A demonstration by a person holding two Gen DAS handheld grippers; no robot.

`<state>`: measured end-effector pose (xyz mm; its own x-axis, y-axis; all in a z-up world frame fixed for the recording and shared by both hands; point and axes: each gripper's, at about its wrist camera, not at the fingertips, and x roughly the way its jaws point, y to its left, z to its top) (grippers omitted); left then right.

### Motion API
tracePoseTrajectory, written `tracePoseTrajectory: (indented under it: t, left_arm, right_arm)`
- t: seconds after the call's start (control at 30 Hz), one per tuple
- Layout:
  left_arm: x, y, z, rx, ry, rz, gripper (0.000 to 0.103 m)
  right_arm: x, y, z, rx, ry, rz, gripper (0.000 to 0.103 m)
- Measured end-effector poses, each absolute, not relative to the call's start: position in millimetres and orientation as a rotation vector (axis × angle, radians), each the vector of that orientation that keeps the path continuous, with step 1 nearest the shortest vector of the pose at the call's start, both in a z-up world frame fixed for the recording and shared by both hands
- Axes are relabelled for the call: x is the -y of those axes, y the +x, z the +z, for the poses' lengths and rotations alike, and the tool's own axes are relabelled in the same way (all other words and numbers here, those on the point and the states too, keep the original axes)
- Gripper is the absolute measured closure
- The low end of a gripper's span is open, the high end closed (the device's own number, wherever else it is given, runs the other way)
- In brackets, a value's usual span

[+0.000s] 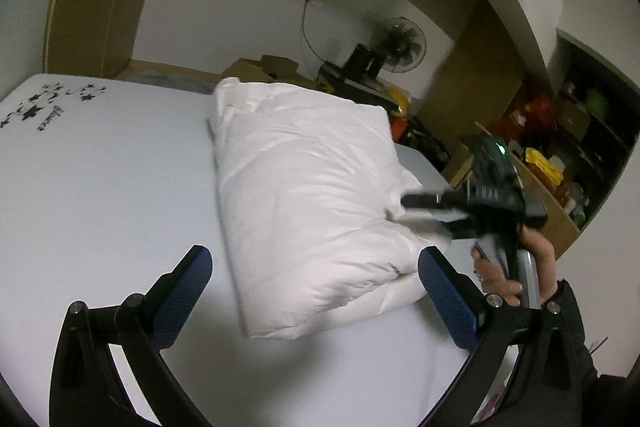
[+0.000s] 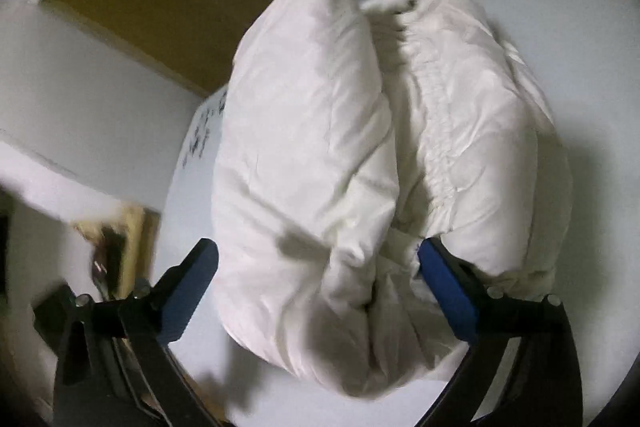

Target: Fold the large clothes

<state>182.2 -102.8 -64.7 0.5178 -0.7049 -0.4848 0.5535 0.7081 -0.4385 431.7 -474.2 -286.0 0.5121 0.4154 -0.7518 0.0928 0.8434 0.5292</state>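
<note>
Item: white padded jacket (image 1: 312, 183), folded into a thick bundle, lying on the white surface (image 1: 100, 179). In my left view it sits ahead and slightly right of centre, long axis running away from me toward the far edge. In my right view it shows two puffy lobes side by side with a gathered seam down the valley between them.

Left fingers (image 1: 316, 291): spread wide, holding nothing; the bundle's near end lies between and beyond the blue pads (image 1: 188, 291), not touching as far as I can tell.

Right fingers (image 2: 318, 287): also spread, empty, hovering over the bundle's near end and pointing steeply down at it. The right-hand pad (image 2: 444, 291) lies right by the cloth (contact cannot be settled through the blur). From the left view, my right hand (image 1: 516, 267) sits at the bundle's right corner.

Assessment: fold looks complete or nearly so. Right fingers are nearer; any further tuck would go along the long axis.

Background: fan (image 1: 400, 45), boxes, cluttered shelves.
</note>
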Motion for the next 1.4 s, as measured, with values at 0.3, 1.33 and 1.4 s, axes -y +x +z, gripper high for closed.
tracePoseTrajectory:
  t: [0.3, 1.33, 1.4]
  left_arm:
    - [117.4, 172.3, -74.5, -0.727, -0.241, -0.811, 0.000]
    - [175.0, 318.6, -13.2, -0.702, -0.187, -0.439, 0.000]
    - [211.3, 348.6, -10.2, -0.682, -0.143, -0.405, 0.000]
  right_arm:
    - [480.1, 429.8, -268.4, -0.943, 0.489, 0.135, 0.034]
    - [520.1, 317.1, -293.8, -0.958, 0.654, 0.131, 0.094]
    - [518.2, 312.9, -291.0, -0.947, 0.645, 0.129, 0.094]
